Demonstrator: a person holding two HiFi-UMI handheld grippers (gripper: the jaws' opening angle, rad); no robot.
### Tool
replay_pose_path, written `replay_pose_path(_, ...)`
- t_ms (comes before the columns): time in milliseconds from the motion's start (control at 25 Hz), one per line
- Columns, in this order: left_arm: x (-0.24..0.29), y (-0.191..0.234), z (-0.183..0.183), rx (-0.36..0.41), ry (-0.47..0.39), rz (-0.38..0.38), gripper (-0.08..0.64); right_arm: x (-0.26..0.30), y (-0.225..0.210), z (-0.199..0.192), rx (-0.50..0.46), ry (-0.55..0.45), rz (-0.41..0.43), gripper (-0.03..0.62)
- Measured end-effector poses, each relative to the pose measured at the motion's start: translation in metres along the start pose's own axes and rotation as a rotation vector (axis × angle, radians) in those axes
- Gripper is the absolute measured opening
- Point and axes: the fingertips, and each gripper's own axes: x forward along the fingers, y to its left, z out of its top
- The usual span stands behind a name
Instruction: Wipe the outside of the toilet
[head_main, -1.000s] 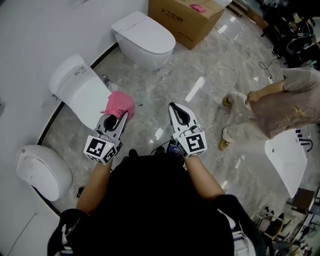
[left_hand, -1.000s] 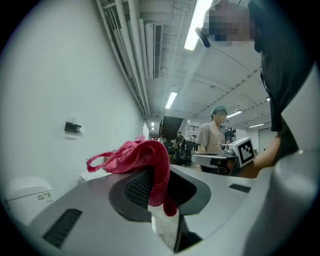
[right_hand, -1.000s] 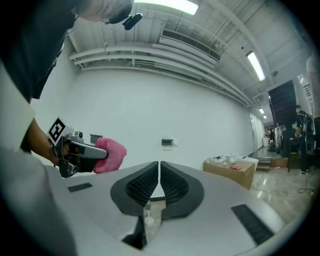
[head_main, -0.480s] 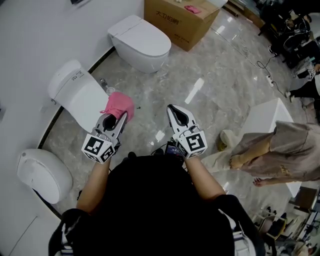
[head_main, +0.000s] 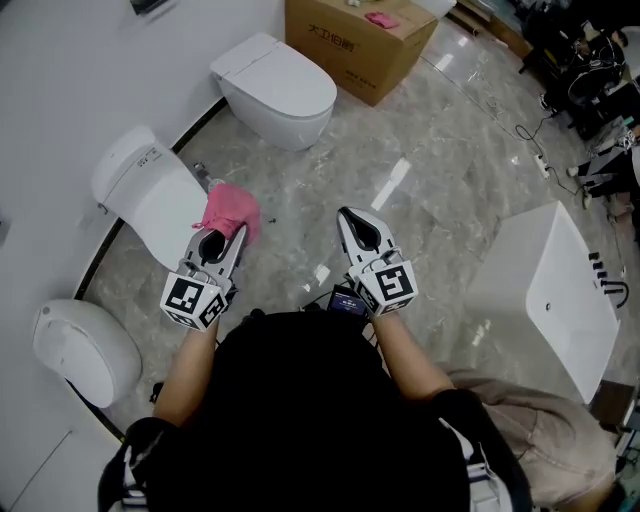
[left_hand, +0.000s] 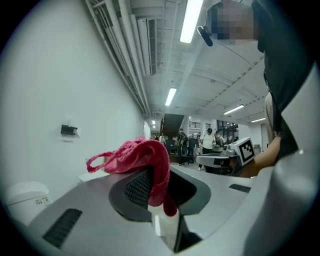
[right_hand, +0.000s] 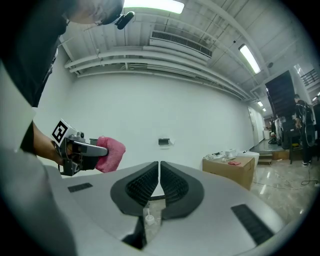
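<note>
Three white toilets line the wall at left: a far toilet (head_main: 275, 88), a middle toilet (head_main: 152, 196) and a near toilet (head_main: 85, 352). My left gripper (head_main: 233, 229) is shut on a pink cloth (head_main: 231, 210), held just right of the middle toilet's bowl. In the left gripper view the pink cloth (left_hand: 142, 159) drapes over the jaws. My right gripper (head_main: 358, 226) is shut and holds nothing, hovering over the marble floor. In the right gripper view my right gripper (right_hand: 159, 168) points at the white wall, with the left gripper (right_hand: 99, 148) and its pink cloth (right_hand: 112, 154) at left.
A cardboard box (head_main: 358, 40) stands behind the far toilet. A white basin unit (head_main: 555, 295) sits on the floor at right. Cables and equipment (head_main: 590, 60) lie at the upper right. The cardboard box (right_hand: 229, 169) shows at right in the right gripper view.
The person in beige who was walking at right has passed out of the open floor toward the lower right. My left gripper with the cloth has edged slightly left toward the middle toilet.
</note>
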Motion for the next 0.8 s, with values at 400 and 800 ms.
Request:
replay_pose_path(400,0.021,-0.02,-0.009,-0.042,-0.001,0.001,0.08,-0.026,-0.047,-0.011,0.033,-0.01,-0.019,0.038)
replay_pose_path(800,0.03,-0.006,-0.019,-0.071,0.029,0.049,0.08,-0.028,-0.069,-0.031,0.098,0.02,-0.03,0.037)
